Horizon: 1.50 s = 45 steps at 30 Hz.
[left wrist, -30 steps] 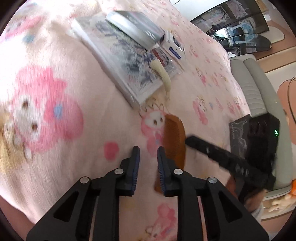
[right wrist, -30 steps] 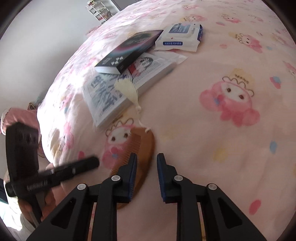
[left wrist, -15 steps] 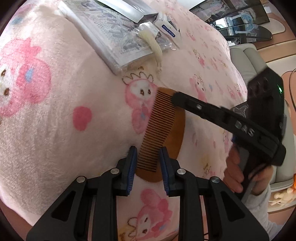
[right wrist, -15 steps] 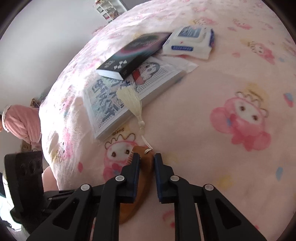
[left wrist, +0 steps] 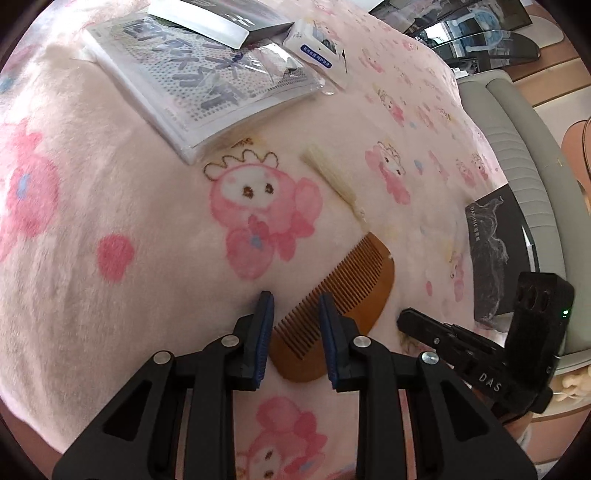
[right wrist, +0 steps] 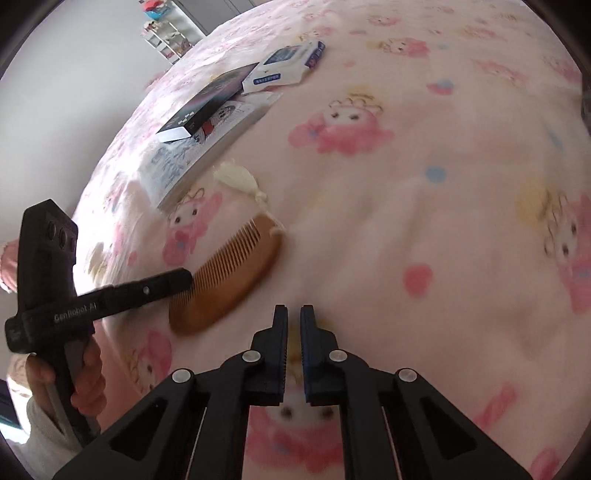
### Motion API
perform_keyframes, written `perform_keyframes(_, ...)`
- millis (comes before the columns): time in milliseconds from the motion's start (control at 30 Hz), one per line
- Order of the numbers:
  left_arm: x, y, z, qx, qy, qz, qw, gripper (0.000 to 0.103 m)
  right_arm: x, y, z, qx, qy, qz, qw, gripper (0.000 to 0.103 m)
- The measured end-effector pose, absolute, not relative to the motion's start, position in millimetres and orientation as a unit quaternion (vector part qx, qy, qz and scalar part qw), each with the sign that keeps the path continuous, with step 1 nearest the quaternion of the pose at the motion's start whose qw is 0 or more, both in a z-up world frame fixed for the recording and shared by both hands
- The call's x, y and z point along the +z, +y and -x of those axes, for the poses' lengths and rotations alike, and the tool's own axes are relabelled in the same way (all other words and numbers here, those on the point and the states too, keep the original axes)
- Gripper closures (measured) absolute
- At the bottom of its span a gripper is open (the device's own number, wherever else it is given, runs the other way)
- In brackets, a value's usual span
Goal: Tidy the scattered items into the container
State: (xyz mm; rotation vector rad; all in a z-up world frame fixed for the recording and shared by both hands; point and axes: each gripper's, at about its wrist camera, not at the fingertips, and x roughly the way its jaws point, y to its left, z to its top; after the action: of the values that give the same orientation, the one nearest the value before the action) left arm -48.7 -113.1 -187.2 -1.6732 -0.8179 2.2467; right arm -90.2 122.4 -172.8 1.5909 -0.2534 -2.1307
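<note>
left gripper (left wrist: 296, 308): fingers parted, straddling the near end of the wooden comb (left wrist: 341, 299), not gripping it | right gripper (right wrist: 293, 325): fingers nearly closed, holding nothing, hovering beside the comb | comb lying flat on the pink blanket (right wrist: 424, 221), cream tassel (left wrist: 332, 181) trailing toward the books (left wrist: 207, 81)

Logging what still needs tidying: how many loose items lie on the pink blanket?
4, perhaps more out of view: wooden comb with tassel between the left tongs; puzzle box beyond; black box atop it; wipes pack beside that.
</note>
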Motion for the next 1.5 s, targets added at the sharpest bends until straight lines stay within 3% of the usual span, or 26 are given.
perform_keyframes(267,-184,-116,24,0.752,-0.297,0.581,0.098,0.078,-166,112,131,-0.781,-0.093,-0.56,0.259,0.095)
perform_keyframes(400,-189,-109,22,0.748,-0.298,0.585,0.095,0.076,-184,85,148,-0.759,-0.067,-0.584,0.279,0.086)
perform_keyframes(633,-194,-108,36,0.749,-0.306,0.578,0.103,0.076,-179,97,130,-0.762,-0.063,-0.581,0.279,0.085)
perform_keyframes(967,-195,-103,44,0.757,-0.29,0.574,0.115,0.076,-196,133,98,-0.736,-0.158,-0.604,0.262,0.084)
perform_keyframes(1167,-190,-104,43,0.762,-0.293,0.567,0.111,0.074,-188,119,98,-0.747,-0.129,-0.596,0.267,0.082)
perform_keyframes(1367,-183,-101,43,0.768,-0.281,0.563,0.118,0.075,-188,127,95,-0.739,-0.158,-0.594,0.274,0.082)
perform_keyframes(1500,-190,-96,42,0.768,-0.269,0.57,0.109,0.077,-200,122,95,-0.735,-0.151,-0.606,0.265,0.075)
